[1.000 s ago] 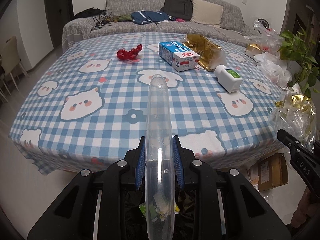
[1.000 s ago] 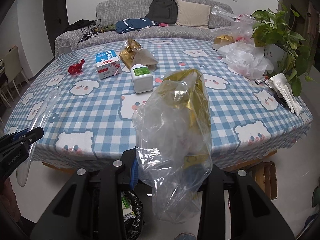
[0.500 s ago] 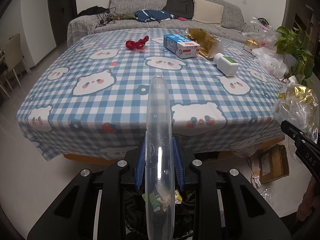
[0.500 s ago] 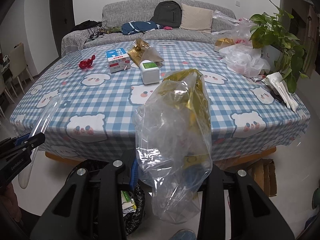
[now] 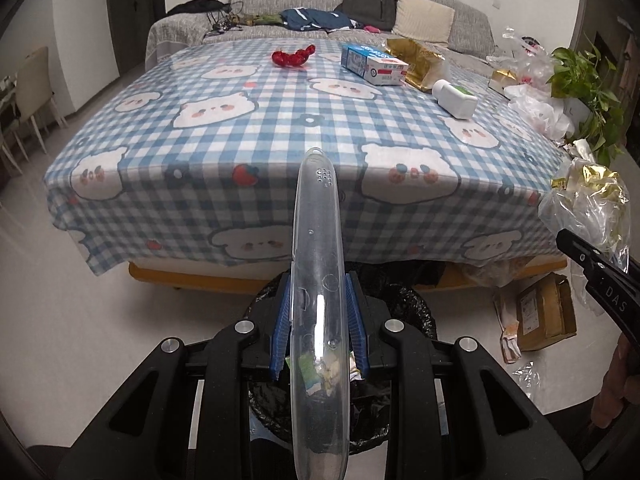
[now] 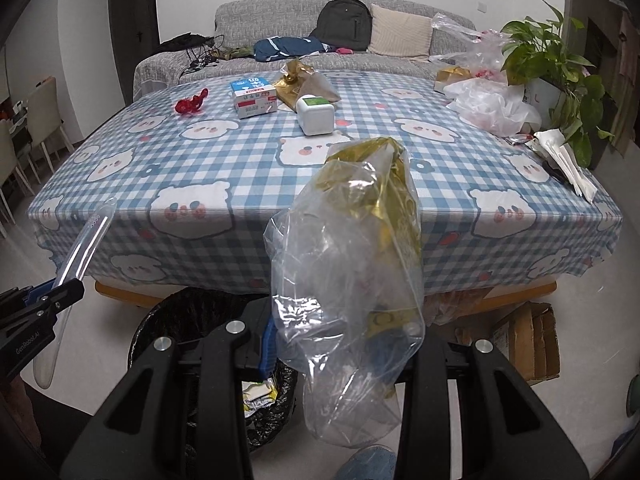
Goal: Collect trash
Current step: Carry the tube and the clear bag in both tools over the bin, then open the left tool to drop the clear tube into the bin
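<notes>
Now both tongs [image 5: 318, 322] have drawn back over the bin [image 6: 192, 312].

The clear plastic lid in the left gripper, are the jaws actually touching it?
Touching. The left wrist view shows the left gripper with both blue pads pressed flat against the sides of the clear plastic lid, no gap on either side.

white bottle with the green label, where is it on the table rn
In the right wrist view the white bottle lies on its side mid-table toward the far end, just right of the milk carton and before the gold bag.
</notes>
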Motion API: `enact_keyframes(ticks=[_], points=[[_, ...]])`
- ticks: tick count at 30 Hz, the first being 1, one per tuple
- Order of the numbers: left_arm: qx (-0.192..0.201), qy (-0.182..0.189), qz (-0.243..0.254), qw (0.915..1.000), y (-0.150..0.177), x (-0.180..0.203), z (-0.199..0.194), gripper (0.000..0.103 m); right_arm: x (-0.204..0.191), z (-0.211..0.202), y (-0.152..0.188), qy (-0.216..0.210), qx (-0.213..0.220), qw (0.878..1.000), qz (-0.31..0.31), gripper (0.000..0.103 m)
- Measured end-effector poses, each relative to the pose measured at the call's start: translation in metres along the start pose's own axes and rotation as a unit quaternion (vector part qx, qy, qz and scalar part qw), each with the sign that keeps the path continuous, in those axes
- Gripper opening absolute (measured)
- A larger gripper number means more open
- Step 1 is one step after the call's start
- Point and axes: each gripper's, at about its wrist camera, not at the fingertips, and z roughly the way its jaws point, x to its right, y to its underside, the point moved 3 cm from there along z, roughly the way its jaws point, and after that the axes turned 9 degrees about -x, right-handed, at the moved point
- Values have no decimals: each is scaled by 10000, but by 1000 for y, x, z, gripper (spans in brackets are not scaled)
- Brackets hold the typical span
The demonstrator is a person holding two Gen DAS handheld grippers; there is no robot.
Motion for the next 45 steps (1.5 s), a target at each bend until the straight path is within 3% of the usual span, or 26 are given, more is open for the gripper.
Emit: enact_keyframes(ticks=[7, 18, 33, 45], points=[[-65, -128, 28, 9999, 21, -3, 15, 25, -12, 0, 15, -53, 58, 9999, -82, 34], [-388, -111, 115, 9991, 47, -2, 54, 25, -24, 35, 46, -120, -323, 9993, -173, 34], [-666, -59, 138, 9977, 55, 7, 109, 25, -30, 82, 70, -39, -714, 9974, -128, 34], [-691, 77, 344, 9970, 47, 29, 126, 26, -16, 85, 73, 30, -753, 9971, 34, 34]])
